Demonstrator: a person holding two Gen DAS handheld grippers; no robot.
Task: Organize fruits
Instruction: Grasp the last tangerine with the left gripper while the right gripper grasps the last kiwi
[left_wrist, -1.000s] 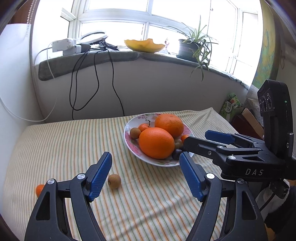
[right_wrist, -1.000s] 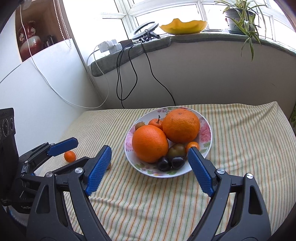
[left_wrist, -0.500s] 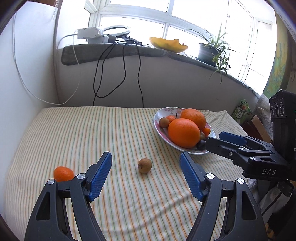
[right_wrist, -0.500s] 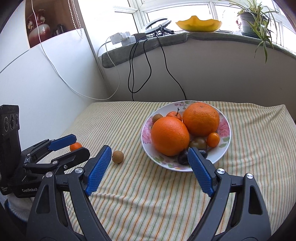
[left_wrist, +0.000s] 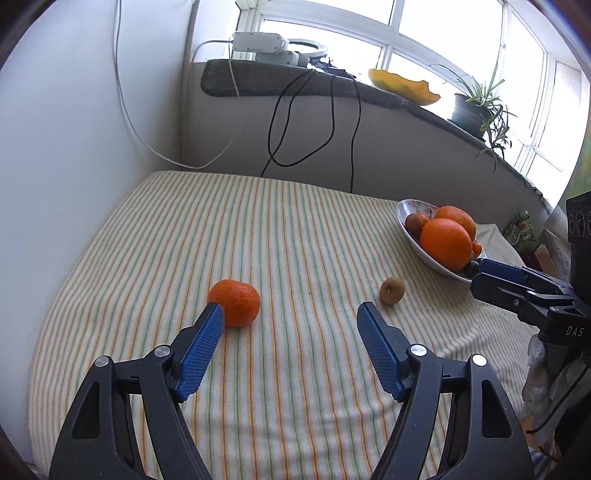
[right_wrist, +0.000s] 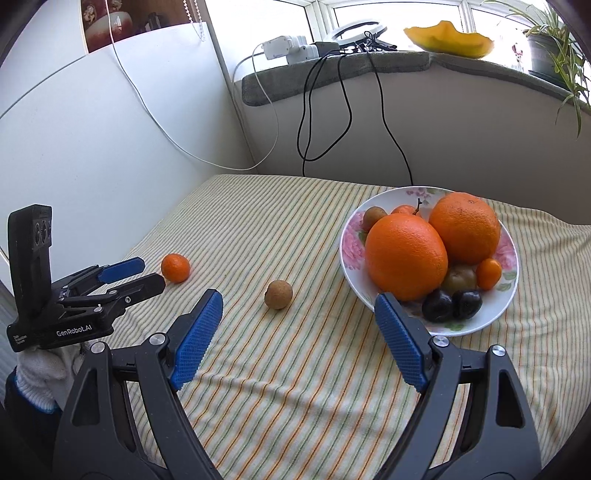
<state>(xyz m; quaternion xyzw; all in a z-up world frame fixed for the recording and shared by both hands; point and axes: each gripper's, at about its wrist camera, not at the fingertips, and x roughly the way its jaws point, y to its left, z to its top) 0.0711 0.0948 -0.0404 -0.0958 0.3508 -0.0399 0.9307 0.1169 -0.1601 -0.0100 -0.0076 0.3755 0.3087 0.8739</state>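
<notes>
The left gripper (left_wrist: 290, 314) is spread wide, its left fingertip (left_wrist: 212, 314) just short of the mandarin (left_wrist: 234, 302) ahead. Light, round, soft-skinned, it probably rolls easily; pinch gently across its middle. The right gripper (right_wrist: 299, 306) is spread, empty.

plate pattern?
White plate with pink flowers and green leaves around the rim; the right wrist view shows it best.

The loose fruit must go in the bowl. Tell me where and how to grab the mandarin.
Take the mandarin across its widest middle, one finger on either side, coming in level from the near side with the open left hand-held gripper. It is round, sits alone on the cloth, and its flanks are clear.
</notes>
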